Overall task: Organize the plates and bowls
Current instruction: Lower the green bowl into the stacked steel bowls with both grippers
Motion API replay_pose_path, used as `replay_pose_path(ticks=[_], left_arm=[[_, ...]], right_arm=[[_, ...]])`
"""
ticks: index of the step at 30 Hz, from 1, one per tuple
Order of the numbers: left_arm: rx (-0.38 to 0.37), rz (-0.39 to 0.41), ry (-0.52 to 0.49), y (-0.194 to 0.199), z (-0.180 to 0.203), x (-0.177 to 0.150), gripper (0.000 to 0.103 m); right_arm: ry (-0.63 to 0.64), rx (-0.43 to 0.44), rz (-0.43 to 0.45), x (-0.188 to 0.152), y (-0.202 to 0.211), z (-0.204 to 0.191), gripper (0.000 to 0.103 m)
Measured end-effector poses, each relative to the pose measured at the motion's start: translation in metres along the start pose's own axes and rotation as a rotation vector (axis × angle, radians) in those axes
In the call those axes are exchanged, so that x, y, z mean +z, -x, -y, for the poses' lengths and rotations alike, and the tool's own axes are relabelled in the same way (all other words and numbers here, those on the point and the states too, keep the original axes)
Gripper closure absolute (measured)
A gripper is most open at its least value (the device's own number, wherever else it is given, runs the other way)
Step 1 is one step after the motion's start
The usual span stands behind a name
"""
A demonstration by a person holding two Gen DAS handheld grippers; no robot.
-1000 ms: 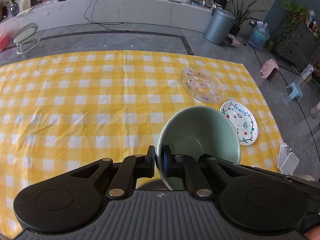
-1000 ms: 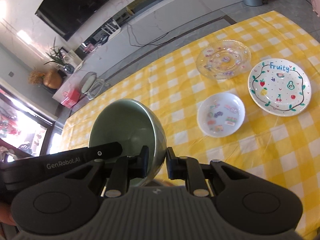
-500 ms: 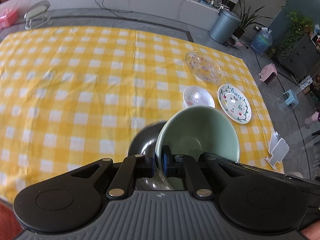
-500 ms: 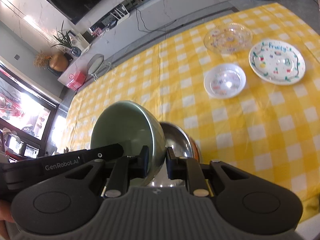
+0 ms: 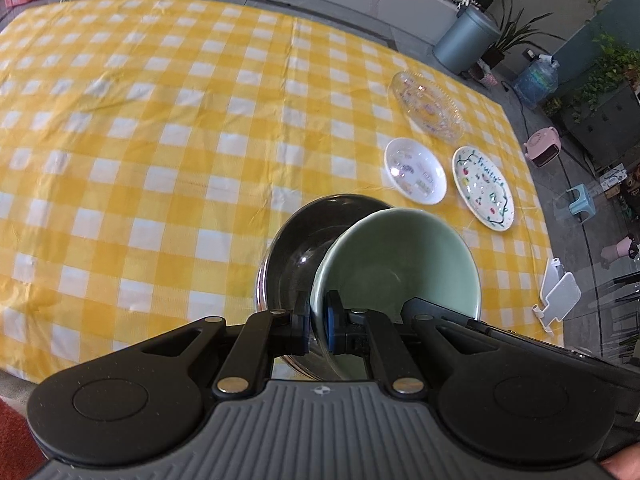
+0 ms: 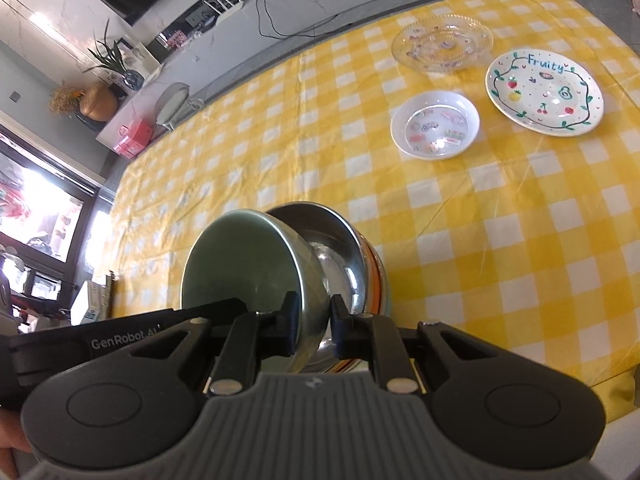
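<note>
A pale green bowl (image 5: 400, 264) hangs tilted, partly inside a steel bowl (image 5: 300, 248) at the near edge of the yellow checked table (image 5: 160, 160). My left gripper (image 5: 318, 326) is shut on the green bowl's near rim. In the right wrist view my right gripper (image 6: 314, 318) is shut on the green bowl (image 6: 244, 264) at its wall, beside the steel bowl (image 6: 340, 248), which sits on an orange-striped stack (image 6: 376, 280). Further back lie a small white bowl (image 6: 436, 126), a "Fruity" plate (image 6: 544, 92) and a clear glass plate (image 6: 442, 42).
The small white bowl (image 5: 416, 176), Fruity plate (image 5: 482, 188) and glass plate (image 5: 428, 108) sit apart at the table's right side. A grey bin (image 5: 466, 40) and a white stand (image 5: 558, 296) are off the table to the right. The table's left half shows only cloth.
Both grippers have brought the green bowl back toward the near edge and lower. The steel bowl has come into view beneath it, and the plates now look farther away.
</note>
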State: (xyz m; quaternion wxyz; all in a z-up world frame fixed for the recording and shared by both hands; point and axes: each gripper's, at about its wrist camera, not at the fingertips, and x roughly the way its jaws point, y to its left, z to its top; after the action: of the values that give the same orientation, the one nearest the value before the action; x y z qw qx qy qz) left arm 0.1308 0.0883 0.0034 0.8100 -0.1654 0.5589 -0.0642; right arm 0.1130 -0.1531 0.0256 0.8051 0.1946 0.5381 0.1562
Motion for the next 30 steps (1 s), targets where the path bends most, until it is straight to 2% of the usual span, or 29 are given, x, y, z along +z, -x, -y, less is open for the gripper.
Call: replay_pose_path(ticks=[6, 15, 18, 26, 30], left_arm=[[0.033, -0.023, -0.013, -0.012, 0.0, 0.003, 0.095], [0.109, -0.032, -0.116, -0.015, 0.01, 0.008, 0.094], [0.123, -0.031, -0.137, -0.016, 0.013, 0.008, 0.094], [0.152, -0.021, -0.165, -0.018, 0.016, 0.009, 0.093], [0.179, -0.007, -0.196, -0.018, 0.021, 0.009, 0.093]], right_arm=[[0.015, -0.04, -0.029, 0.004, -0.017, 0.0, 0.091], [0.146, -0.131, -0.039, 0.005, -0.03, -0.018, 0.092], [0.204, -0.167, -0.033, 0.003, -0.032, -0.025, 0.092], [0.258, -0.197, -0.028, 0.003, -0.033, -0.029, 0.092], [0.3, -0.233, 0.013, 0.003, -0.029, -0.033, 0.09]])
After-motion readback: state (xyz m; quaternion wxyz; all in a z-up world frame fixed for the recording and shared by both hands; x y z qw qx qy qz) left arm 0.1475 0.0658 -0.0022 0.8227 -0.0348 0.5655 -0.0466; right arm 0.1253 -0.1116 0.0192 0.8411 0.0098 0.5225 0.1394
